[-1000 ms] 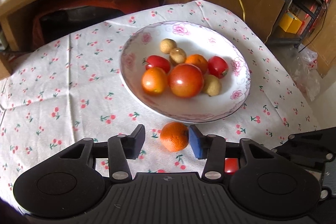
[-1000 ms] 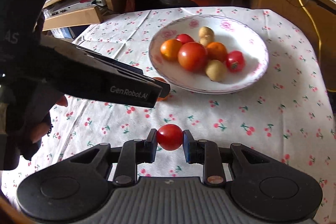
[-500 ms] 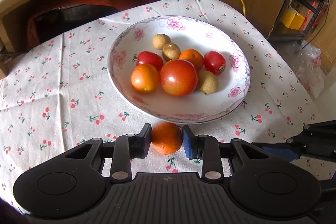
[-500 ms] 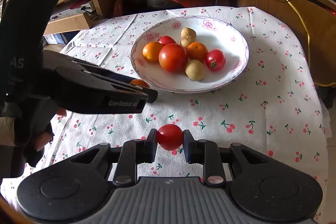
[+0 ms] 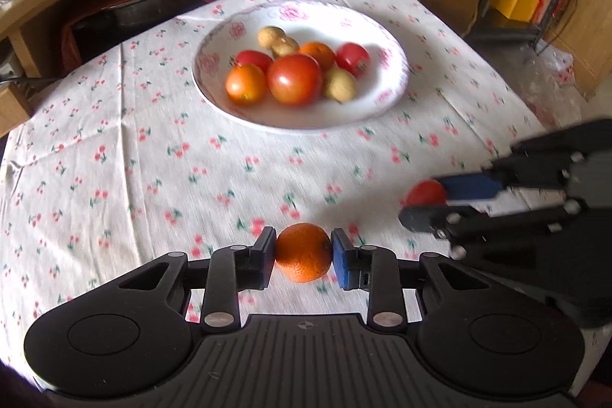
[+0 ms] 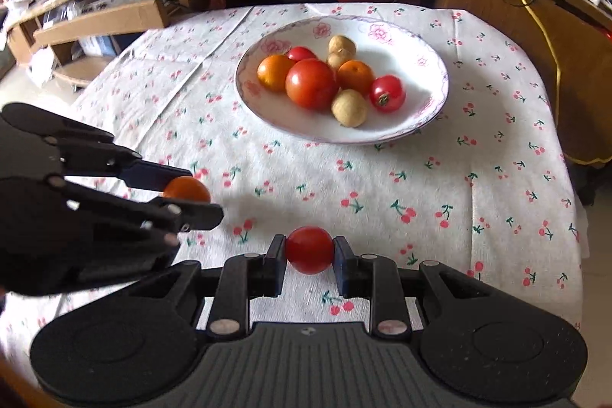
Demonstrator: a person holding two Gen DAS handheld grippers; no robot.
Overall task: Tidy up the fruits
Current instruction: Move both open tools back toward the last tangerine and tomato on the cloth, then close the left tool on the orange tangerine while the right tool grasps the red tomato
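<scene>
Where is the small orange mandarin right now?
The small orange mandarin sits clamped in the left gripper, over the cherry-print tablecloth, short of the white floral plate.

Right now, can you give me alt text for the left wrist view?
The left claw grips a small orange above a cherry-print tablecloth. Beyond sits a white plate of fruit; at right, the right claw holds a red tomato.
</scene>
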